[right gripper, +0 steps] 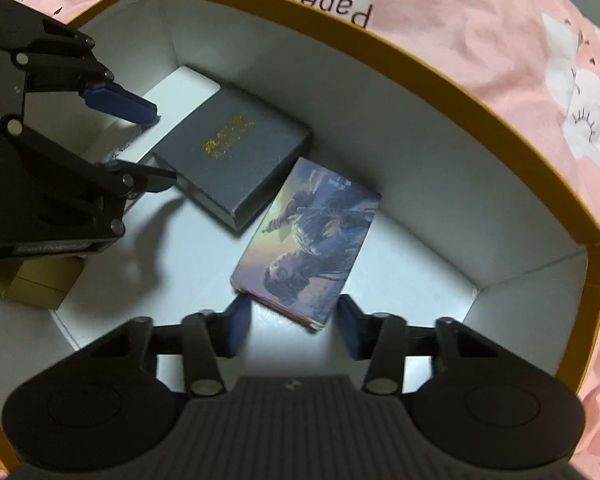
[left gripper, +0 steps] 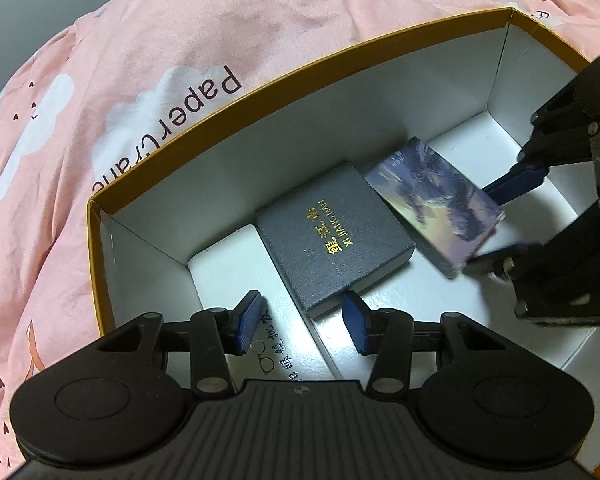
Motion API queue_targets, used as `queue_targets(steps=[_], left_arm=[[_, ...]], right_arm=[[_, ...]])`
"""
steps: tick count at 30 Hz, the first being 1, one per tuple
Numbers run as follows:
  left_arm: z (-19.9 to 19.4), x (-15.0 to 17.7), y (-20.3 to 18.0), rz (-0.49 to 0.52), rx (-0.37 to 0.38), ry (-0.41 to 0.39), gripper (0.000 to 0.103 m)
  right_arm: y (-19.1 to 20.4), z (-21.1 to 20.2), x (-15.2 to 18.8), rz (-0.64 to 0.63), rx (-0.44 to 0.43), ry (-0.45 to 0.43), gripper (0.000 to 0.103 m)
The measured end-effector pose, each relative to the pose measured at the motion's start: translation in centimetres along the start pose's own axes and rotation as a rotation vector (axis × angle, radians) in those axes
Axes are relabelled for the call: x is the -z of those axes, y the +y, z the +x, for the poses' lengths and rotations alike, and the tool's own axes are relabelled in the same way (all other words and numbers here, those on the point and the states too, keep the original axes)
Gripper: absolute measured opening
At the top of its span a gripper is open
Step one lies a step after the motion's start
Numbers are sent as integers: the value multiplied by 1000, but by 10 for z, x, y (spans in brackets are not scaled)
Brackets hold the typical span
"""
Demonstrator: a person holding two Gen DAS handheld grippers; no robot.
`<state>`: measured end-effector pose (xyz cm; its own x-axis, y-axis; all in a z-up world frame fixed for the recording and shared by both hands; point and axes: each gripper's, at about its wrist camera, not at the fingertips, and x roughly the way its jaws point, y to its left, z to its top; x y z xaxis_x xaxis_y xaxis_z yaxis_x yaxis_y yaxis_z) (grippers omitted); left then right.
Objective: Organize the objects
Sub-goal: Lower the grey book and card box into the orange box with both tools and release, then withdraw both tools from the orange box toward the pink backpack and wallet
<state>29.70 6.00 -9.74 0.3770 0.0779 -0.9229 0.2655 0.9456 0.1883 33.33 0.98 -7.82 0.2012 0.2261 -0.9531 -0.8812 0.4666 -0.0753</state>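
Note:
A large box with an orange rim [left gripper: 284, 74] and white inside sits on a pink bedsheet. In it lie a dark grey box with gold lettering [left gripper: 332, 236] [right gripper: 236, 152] and a picture-printed box [left gripper: 436, 204] [right gripper: 312, 240] beside it. A white box with printed glasses [left gripper: 252, 320] lies under the grey box's left side. My left gripper [left gripper: 304, 322] is open above the grey box's near corner. My right gripper [right gripper: 290, 326] is open, its fingers on either side of the picture box's near end; the box rests on the floor of the large box.
A small tan box [right gripper: 36, 284] sits inside the large box, partly behind the left gripper [right gripper: 140, 144]. The pink sheet [left gripper: 140, 60] with white clouds and "PaperCrane" text surrounds the box. The box's walls stand close around both grippers.

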Motion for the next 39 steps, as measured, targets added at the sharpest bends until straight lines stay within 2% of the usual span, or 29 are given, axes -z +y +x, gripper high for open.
queue_targets(steps=[2, 10, 14, 17, 20, 21, 24, 28, 31, 33, 35, 39], left_arm=[[0, 1, 1, -2, 1, -1, 55], [0, 1, 3, -11, 15, -4, 55], [-9, 6, 5, -25, 48, -23, 55], [-35, 15, 9, -60, 56, -109, 55], [-76, 33, 11, -102, 52, -232, 55], [-93, 29, 4, -113, 55, -278, 55], [-133, 46, -6, -138, 66, -386, 55], [-176, 90, -22, -161, 85, -452, 55], [-195, 125, -33, -215, 132, -453, 55], [-193, 144, -44, -232, 166, -427, 49], [-185, 159, -54, -229, 178, -385, 43], [-170, 186, -76, -246, 204, -276, 42]], right_arm=[[2, -1, -1, -13, -1, -23, 34], [4, 0, -1, -29, 16, -23, 33], [4, -15, 3, -3, 14, -47, 34], [6, -39, 11, 25, 16, -97, 36], [14, -72, 21, 42, 22, -185, 45], [18, -85, 27, 48, 18, -220, 46], [33, -115, 44, 78, 6, -315, 46], [57, -144, 87, 160, 13, -451, 47], [78, -159, 120, 195, 24, -500, 47], [95, -158, 144, 223, 19, -515, 47], [109, -153, 165, 264, -3, -485, 46], [131, -139, 201, 352, -88, -384, 41]])
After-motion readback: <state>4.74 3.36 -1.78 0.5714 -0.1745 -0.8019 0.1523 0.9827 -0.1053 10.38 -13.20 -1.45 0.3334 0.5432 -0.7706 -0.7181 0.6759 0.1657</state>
